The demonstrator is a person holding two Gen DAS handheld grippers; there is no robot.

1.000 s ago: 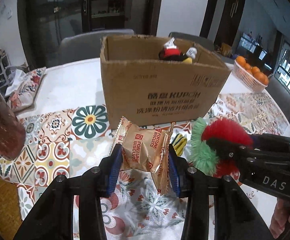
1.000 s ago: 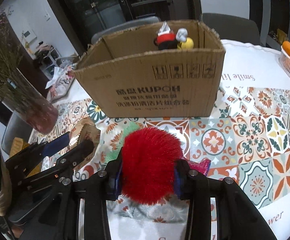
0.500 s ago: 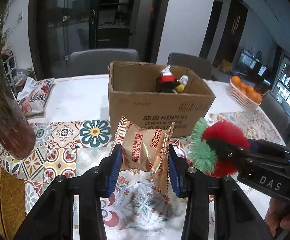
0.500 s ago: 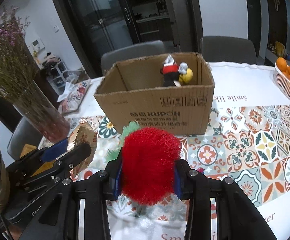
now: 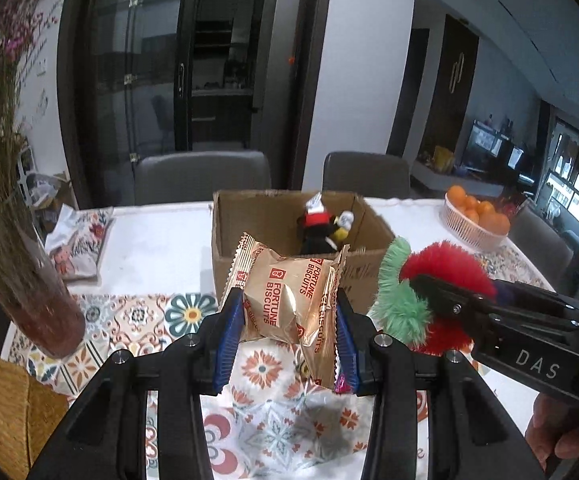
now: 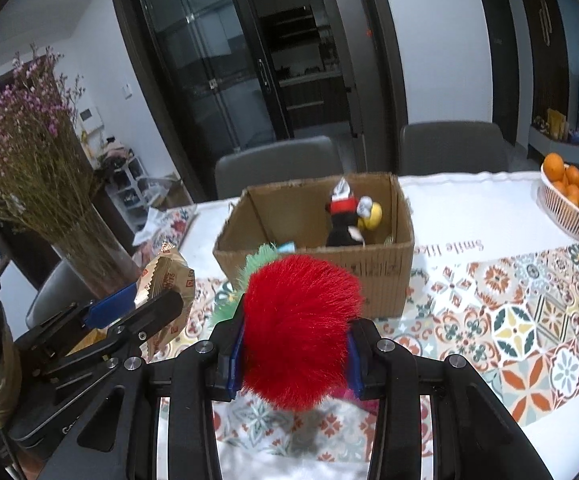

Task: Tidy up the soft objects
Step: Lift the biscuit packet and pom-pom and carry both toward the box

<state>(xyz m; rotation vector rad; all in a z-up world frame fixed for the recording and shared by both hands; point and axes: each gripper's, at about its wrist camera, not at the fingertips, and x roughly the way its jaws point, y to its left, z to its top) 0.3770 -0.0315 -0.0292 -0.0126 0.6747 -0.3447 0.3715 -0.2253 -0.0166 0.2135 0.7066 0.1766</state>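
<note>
My left gripper [image 5: 285, 340] is shut on a golden Fortune Biscuits packet [image 5: 289, 300], held above the patterned tablecloth. Beside it on the right, my right gripper [image 6: 295, 352] is shut on a fluffy red and green plush toy [image 6: 301, 328], also visible in the left wrist view as the plush toy [image 5: 429, 280]. Both are held in front of an open cardboard box [image 6: 369, 276], also seen as the box [image 5: 225, 236] in the left wrist view. A black plush figure with a red band [image 6: 341, 220] and a yellow toy sit inside the box.
A glass vase of dried flowers [image 6: 89, 256] stands at the left. A white basket of oranges [image 6: 573, 204] is at the far right. A floral cushion [image 5: 77, 240] lies at the back left. Grey chairs stand behind the table. A woven mat [image 5: 1, 408] lies at the near left edge.
Both grippers have risen together with the packet and the plush toy still held. The box now looks smaller and farther below, with more of its inside showing.
</note>
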